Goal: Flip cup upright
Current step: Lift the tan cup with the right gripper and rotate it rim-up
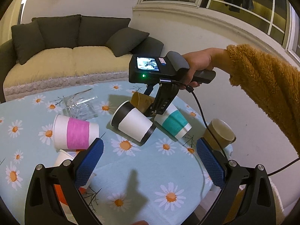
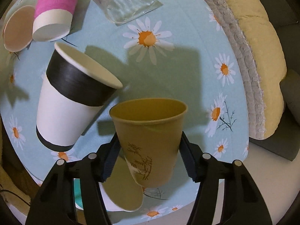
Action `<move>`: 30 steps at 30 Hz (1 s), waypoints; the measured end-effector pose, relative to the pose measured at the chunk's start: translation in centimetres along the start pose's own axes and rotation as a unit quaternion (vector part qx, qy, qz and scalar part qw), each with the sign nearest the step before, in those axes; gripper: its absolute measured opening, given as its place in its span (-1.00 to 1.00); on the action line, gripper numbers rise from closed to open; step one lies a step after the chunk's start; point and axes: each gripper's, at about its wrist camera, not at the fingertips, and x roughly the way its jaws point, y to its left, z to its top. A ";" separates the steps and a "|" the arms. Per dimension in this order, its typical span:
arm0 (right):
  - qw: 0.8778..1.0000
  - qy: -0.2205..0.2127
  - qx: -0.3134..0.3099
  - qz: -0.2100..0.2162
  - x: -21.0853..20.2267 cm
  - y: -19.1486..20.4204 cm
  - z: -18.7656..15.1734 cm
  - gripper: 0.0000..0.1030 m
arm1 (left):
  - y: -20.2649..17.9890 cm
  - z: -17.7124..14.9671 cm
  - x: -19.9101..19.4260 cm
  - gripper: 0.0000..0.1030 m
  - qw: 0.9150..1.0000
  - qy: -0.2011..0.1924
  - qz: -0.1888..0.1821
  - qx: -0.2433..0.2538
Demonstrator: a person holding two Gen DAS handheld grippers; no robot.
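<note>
My right gripper is shut on a tan paper cup with a plant print, its blue pads on both sides, mouth away from the camera, lifted off the table. In the left wrist view that cup shows partly behind the right gripper. My left gripper is open and empty above the daisy tablecloth. A black-and-white cup lies on its side just ahead of it.
A pink-banded cup, a teal-banded cup and a clear glass lie on the table. A brown cup stands upright at the right edge. An orange cup lies under my left finger. A sofa is behind.
</note>
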 end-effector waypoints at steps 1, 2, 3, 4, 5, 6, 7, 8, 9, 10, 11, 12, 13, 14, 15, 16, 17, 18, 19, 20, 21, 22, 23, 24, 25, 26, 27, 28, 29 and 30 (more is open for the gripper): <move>1.000 -0.002 0.002 -0.004 -0.1 -0.2 -0.1 0.16 | 0.0 0.0 0.0 0.87 1.000 0.000 0.001 0.000; 1.000 -0.003 0.004 -0.007 -0.2 -0.4 -0.1 0.16 | 0.0 0.0 0.0 0.87 1.000 0.000 0.001 -0.001; 1.000 -0.005 0.006 -0.008 -0.5 -0.4 -0.2 0.16 | 0.0 -0.1 0.1 0.87 1.000 0.001 0.001 -0.002; 1.000 -0.007 0.008 -0.012 -0.8 -0.5 -0.3 0.16 | 0.0 -0.2 0.2 0.87 1.000 0.002 0.003 -0.002; 1.000 -0.009 0.010 -0.014 -1.2 -0.5 -0.4 0.16 | -0.1 -0.2 0.3 0.87 1.000 0.003 0.006 -0.001; 1.000 -0.012 0.010 -0.015 -1.5 -0.5 -0.4 0.16 | -0.2 -0.3 0.2 0.87 1.000 0.003 0.008 0.000; 1.000 -0.015 0.011 -0.019 -2.1 -0.5 -0.6 0.16 | -0.2 -0.3 0.3 0.87 1.000 0.003 0.007 0.001; 1.000 -0.017 0.012 -0.022 -2.5 -0.5 -0.6 0.16 | -0.2 -0.3 0.2 0.87 1.000 0.002 0.007 0.000; 0.999 -0.023 0.014 -0.025 -3.3 -0.4 -0.7 0.16 | -0.2 -0.3 0.0 0.87 1.000 0.000 0.007 -0.001; 0.999 -0.028 0.013 -0.026 -4.0 -0.1 -0.9 0.16 | -0.3 -0.3 -0.2 0.87 1.000 -0.002 0.006 -0.002; 0.999 -0.030 0.013 -0.030 -4.8 0.1 -1.0 0.16 | -0.3 -0.3 -0.3 0.87 1.000 -0.002 0.006 -0.003; 0.999 -0.030 0.013 -0.033 -5.3 0.5 -1.0 0.16 | -0.4 -0.4 -0.5 0.87 1.000 -0.002 0.007 -0.002; 0.999 -0.031 0.013 -0.036 -5.9 1.0 -1.1 0.16 | -0.5 -0.5 -0.8 0.87 1.000 -0.002 0.010 0.000; 0.999 -0.032 0.012 -0.038 -6.6 1.3 -1.2 0.16 | -0.6 -0.5 -1.0 0.87 1.000 -0.002 0.012 0.001; 0.999 -0.035 0.011 -0.039 -7.3 1.7 -1.4 0.16 | -0.7 -0.5 -1.2 0.87 1.000 -0.003 0.012 0.002; 0.998 -0.037 0.011 -0.039 -8.0 2.1 -1.5 0.16 | -0.7 -0.6 -1.6 0.87 1.000 -0.005 0.012 0.003; 0.998 -0.042 0.011 -0.040 -8.8 2.7 -1.7 0.16 | -0.8 -0.7 -1.9 0.87 1.000 -0.007 0.014 0.004; 0.998 -0.046 0.012 -0.039 -9.3 3.3 -1.9 0.16 | -0.9 -0.8 -2.2 0.87 1.000 -0.008 0.017 0.006; 0.998 -0.049 0.013 -0.037 -9.8 3.6 -2.1 0.16 | -0.9 -0.9 -2.4 0.87 1.000 -0.008 0.018 0.007; 0.998 -0.051 0.013 -0.037 -10.2 4.0 -2.3 0.16 | -0.8 -1.0 -2.7 0.87 1.000 -0.006 0.018 0.009; 0.998 -0.054 0.012 -0.037 -10.8 4.7 -2.5 0.16 | -0.7 -1.2 -3.0 0.87 1.000 -0.004 0.022 0.010; 0.998 -0.058 0.012 -0.035 -11.2 5.3 -2.8 0.16 | -0.7 -1.4 -3.3 0.87 1.000 -0.005 0.025 0.012; 0.997 -0.062 0.013 -0.033 -11.8 6.1 -2.9 0.16 | -0.6 -1.5 -3.5 0.87 1.000 -0.005 0.026 0.011; 0.997 -0.066 0.014 -0.031 -12.2 6.6 -3.0 0.16 | -0.5 -1.6 -3.8 0.87 1.000 -0.005 0.026 0.008; 0.997 -0.068 0.015 -0.029 -12.5 7.2 -3.2 0.16 | -0.3 -1.7 -4.1 0.87 1.000 -0.005 0.026 0.003; 0.997 -0.072 0.018 -0.025 -12.9 8.0 -3.3 0.16 | -0.2 -1.8 -4.4 0.87 1.000 -0.005 0.027 -0.001; 0.997 -0.073 0.020 -0.022 -13.2 8.8 -3.5 0.16 | -0.1 -2.0 -4.8 0.87 1.000 -0.002 0.024 -0.004; 0.997 -0.075 0.024 -0.018 -13.3 9.5 -3.6 0.16 | -0.1 -2.1 -5.0 0.87 1.000 0.003 0.021 -0.005; 0.997 -0.076 0.029 -0.013 -13.4 10.2 -3.6 0.16 | -0.2 -2.2 -5.2 0.87 1.000 0.005 0.023 -0.003; 0.996 -0.077 0.036 -0.005 -13.5 10.9 -3.6 0.16 | -0.5 -2.3 -5.5 0.87 1.000 0.006 0.025 0.000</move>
